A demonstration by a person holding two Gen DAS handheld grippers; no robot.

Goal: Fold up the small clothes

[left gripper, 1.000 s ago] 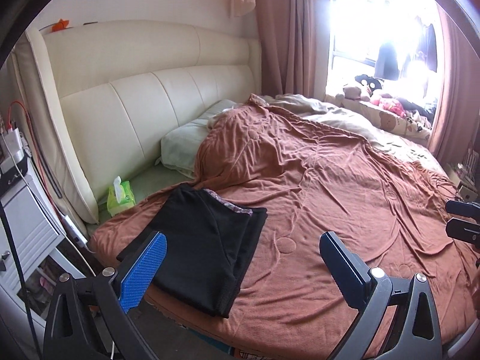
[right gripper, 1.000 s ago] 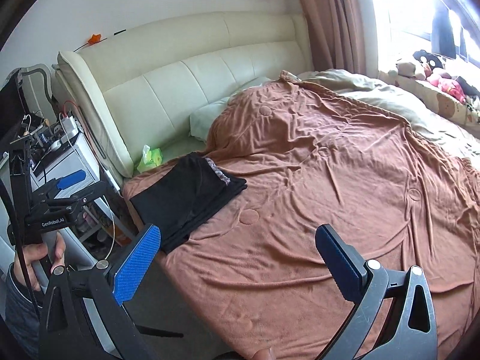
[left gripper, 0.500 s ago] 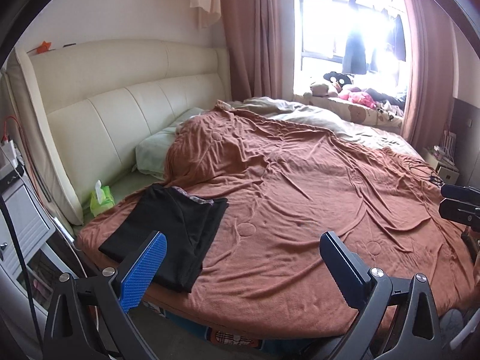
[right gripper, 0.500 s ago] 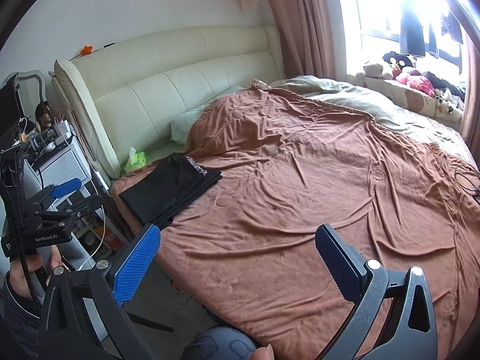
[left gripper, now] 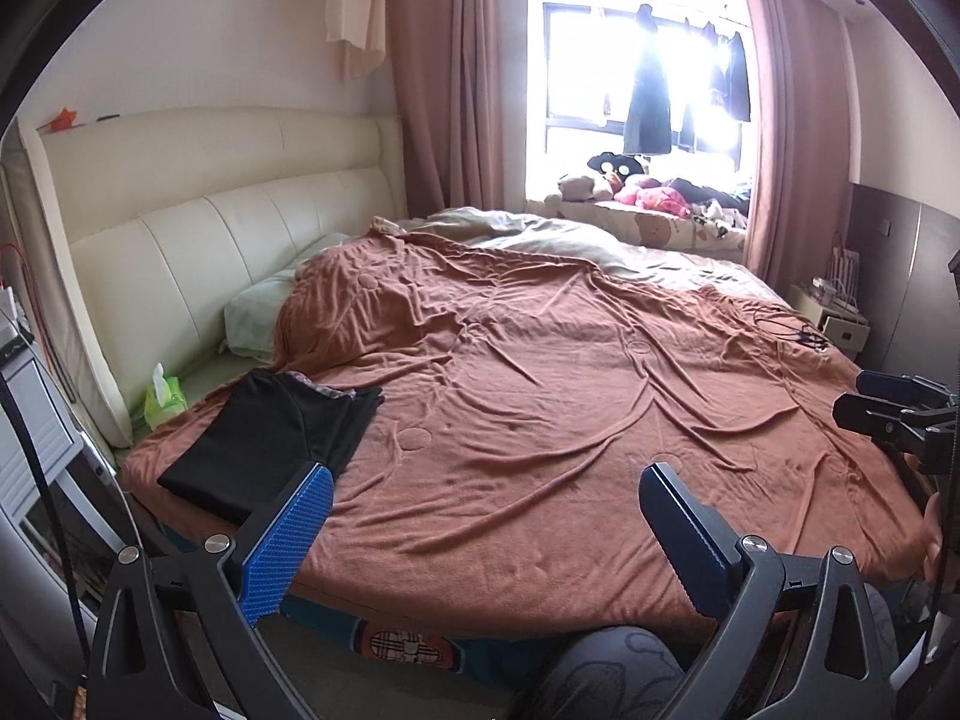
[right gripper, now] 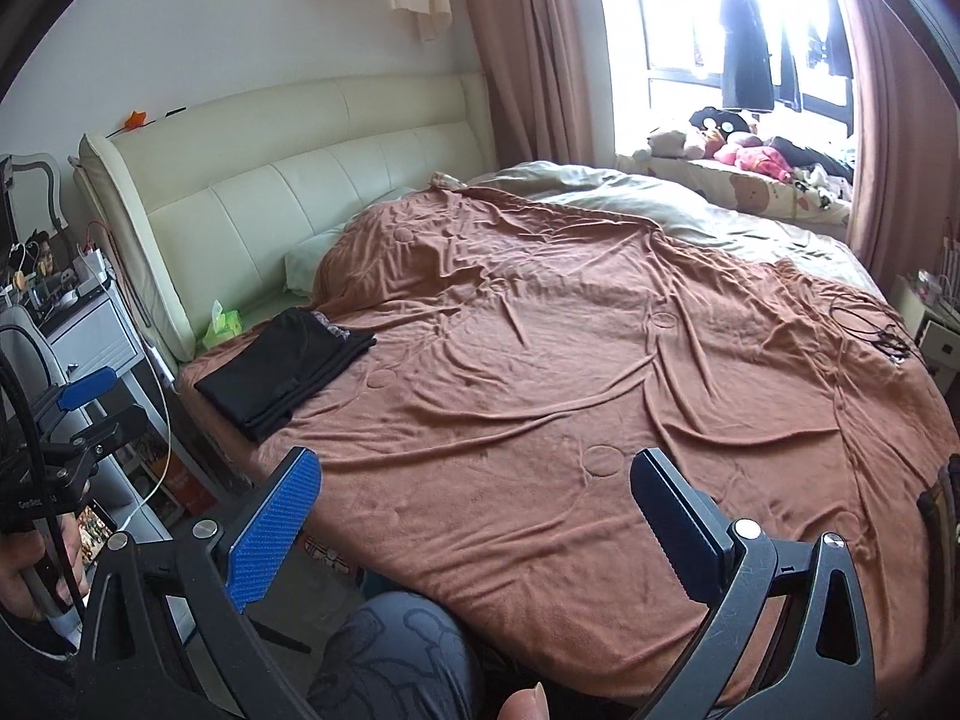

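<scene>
A folded black garment (left gripper: 273,441) (right gripper: 288,369) lies flat on the near left corner of the bed, on the brown blanket (left gripper: 540,408) (right gripper: 570,372). My left gripper (left gripper: 486,492) is open and empty, held off the bed's near edge, with the garment just beyond its left finger. My right gripper (right gripper: 474,492) is also open and empty, over the near edge of the blanket, well right of the garment. In the right wrist view the left gripper (right gripper: 84,408) shows at the left edge. The right gripper's (left gripper: 888,405) side shows at the right in the left wrist view.
A cream padded headboard (left gripper: 210,240) runs along the left. A green tissue pack (left gripper: 163,396) and a pale pillow (left gripper: 258,318) lie beside it. A nightstand (right gripper: 90,336) stands left of the bed. A black cable (left gripper: 792,330) lies on the far right of the blanket. A person's knee (right gripper: 390,654) is below.
Both grippers have drawn back and away from the bed, so the folded garment looks smaller and farther. More of the window and the right side of the room has come into view.
</scene>
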